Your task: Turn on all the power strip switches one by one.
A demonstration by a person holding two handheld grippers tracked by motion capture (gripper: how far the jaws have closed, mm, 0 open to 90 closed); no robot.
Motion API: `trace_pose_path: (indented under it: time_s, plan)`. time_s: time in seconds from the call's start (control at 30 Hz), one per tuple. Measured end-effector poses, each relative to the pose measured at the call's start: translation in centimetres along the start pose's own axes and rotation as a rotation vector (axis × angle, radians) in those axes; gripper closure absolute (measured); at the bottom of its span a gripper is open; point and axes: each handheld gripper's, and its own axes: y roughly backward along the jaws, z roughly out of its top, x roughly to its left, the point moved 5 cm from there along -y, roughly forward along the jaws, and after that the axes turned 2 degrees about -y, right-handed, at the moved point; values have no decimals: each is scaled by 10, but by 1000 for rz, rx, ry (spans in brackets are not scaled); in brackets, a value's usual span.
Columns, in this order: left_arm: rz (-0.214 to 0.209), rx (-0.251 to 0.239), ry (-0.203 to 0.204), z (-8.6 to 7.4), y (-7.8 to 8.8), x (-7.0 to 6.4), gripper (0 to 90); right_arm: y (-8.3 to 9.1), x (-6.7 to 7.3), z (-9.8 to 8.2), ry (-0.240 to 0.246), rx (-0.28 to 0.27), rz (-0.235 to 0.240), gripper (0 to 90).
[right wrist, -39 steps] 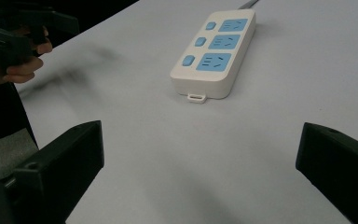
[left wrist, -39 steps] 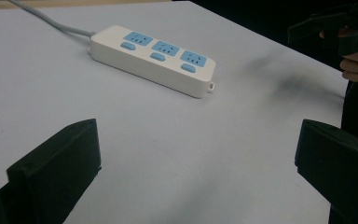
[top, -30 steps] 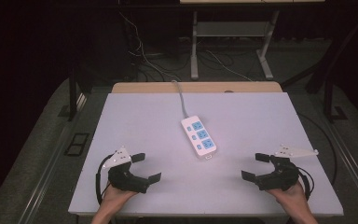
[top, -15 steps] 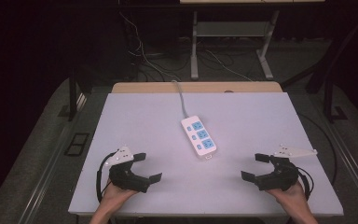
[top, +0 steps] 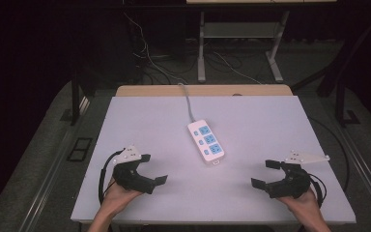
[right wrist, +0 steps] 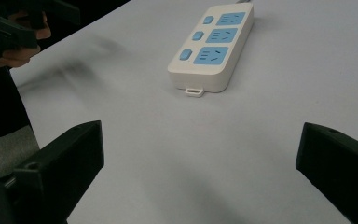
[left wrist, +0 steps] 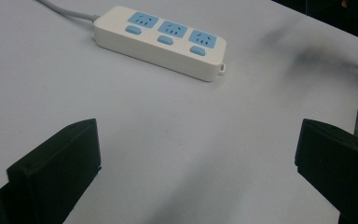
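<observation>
Power strip: the white three-outlet power strip [top: 206, 141] lies flat on the table [top: 140, 116], ahead of and between the two sets of jaws, touching neither. Its grey cable [top: 187, 100] runs off the far edge.
Left gripper: the left gripper [top: 147, 169] rests at the near edge with its jaws spread wide and nothing between them. In the left gripper view the strip [left wrist: 160, 39] sits beyond the jaw tips, well apart.
Right gripper: the right gripper [top: 266, 174] rests at the near edge, jaws likewise spread and empty. In the right gripper view the strip's hanging-tab end [right wrist: 195, 92] faces the jaws.
Change since one second ago: none of note. Both grippers hold the same stations and the strip has not shifted.
Meaning for the work: judged as a ready state. No approach to the strip has begun; either gripper must advance before contact is possible.
</observation>
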Motion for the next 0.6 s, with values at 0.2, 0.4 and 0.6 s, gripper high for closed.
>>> trace_pose_path:
  time_s: [0.2, 0.4, 0.6]
  plan:
    - [4, 6, -12, 9, -1, 1, 0, 2, -1, 0, -5, -6, -1, 7]
    - [6, 22, -26, 20, -3, 3, 0, 2, -1, 0, -6, -6, 4, 7]
    - [-1, 31, -32, 26, -6, 4, 0, 1, -1, -1, -7, -5, 4, 7]
